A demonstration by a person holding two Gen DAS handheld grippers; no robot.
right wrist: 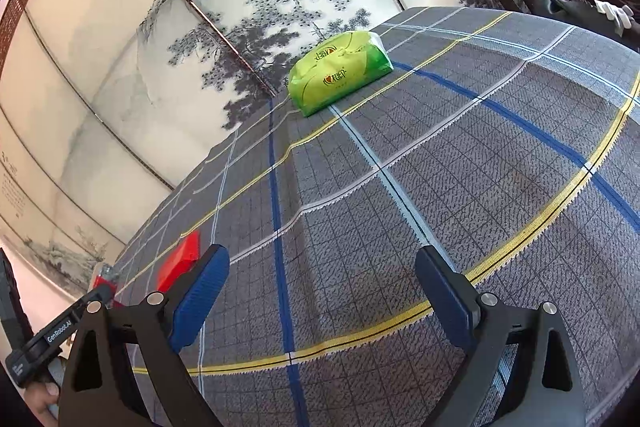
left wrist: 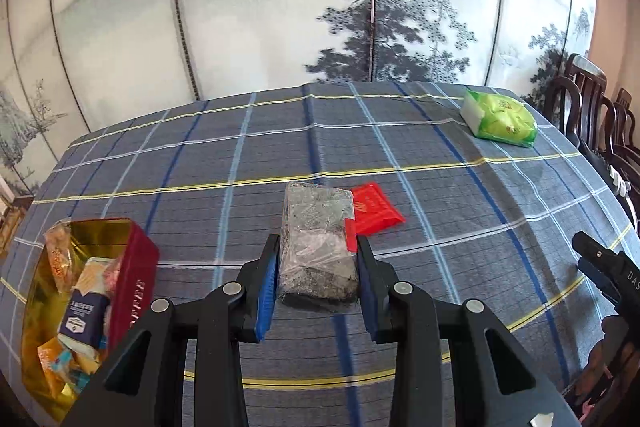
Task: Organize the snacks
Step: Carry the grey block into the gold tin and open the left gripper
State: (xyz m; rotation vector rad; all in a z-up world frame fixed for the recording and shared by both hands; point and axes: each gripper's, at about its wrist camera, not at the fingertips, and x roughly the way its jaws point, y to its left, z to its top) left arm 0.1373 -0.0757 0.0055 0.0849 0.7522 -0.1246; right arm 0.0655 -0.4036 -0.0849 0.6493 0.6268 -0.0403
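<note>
Clear plastic wraps the dark snack pack (left wrist: 318, 247) that my left claw (left wrist: 318, 281) clamps above the bench (left wrist: 460, 195), right of the snack tin (left wrist: 132, 283). My right claw (right wrist: 320, 291) stands apart, holding nothing.

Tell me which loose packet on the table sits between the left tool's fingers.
The clear silver-grey packet, flanked by the left tool. The red packet lies just behind it, and the green pack sits far off by the table's back edge.
</note>
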